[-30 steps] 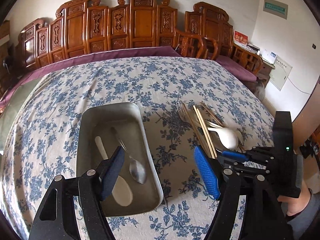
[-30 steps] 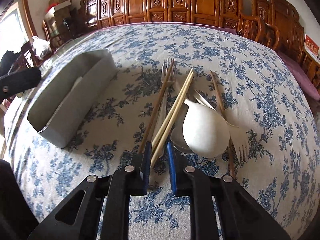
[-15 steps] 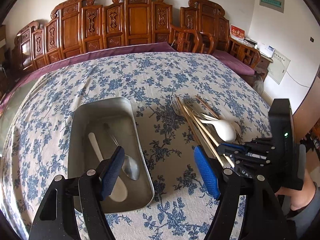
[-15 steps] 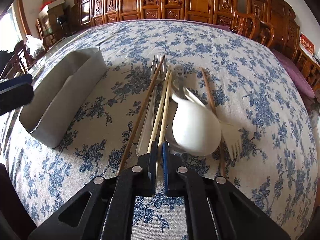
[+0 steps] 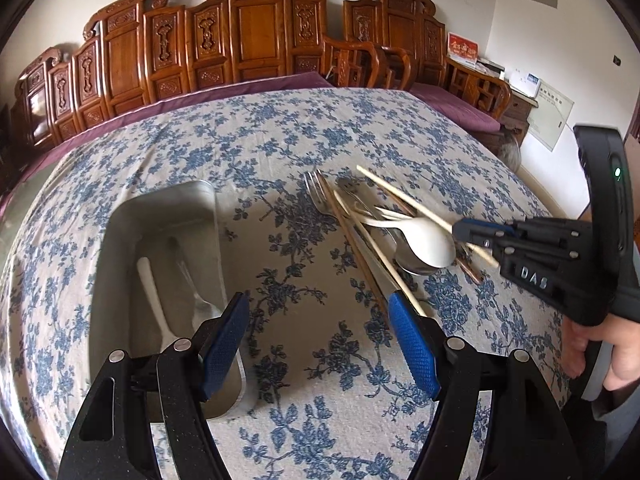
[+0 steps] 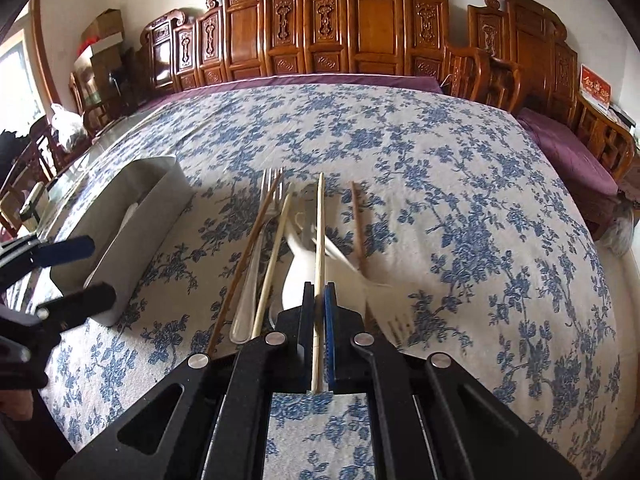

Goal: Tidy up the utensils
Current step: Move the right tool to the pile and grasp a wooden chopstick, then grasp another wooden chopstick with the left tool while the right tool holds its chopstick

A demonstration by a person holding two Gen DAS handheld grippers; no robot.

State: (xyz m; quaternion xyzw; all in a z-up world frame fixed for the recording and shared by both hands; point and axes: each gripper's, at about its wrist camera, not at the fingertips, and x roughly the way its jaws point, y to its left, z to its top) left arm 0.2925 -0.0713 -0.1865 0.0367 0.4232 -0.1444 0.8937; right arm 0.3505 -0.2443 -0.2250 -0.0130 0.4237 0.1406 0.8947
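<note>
One pale bamboo chopstick (image 6: 319,240) is clamped near its butt end by the right gripper (image 6: 319,296), tip raised over the utensil pile (image 5: 384,224) on the floral tablecloth (image 6: 440,184). Judged light, stiff and smooth; likely to pivot when held at one end. The rectangular grey metal tray (image 5: 120,248) contains a white plastic spoon (image 5: 154,300) and a steel spoon (image 5: 198,300). Left gripper (image 5: 320,340) hangs released, empty, near the tray.
</note>
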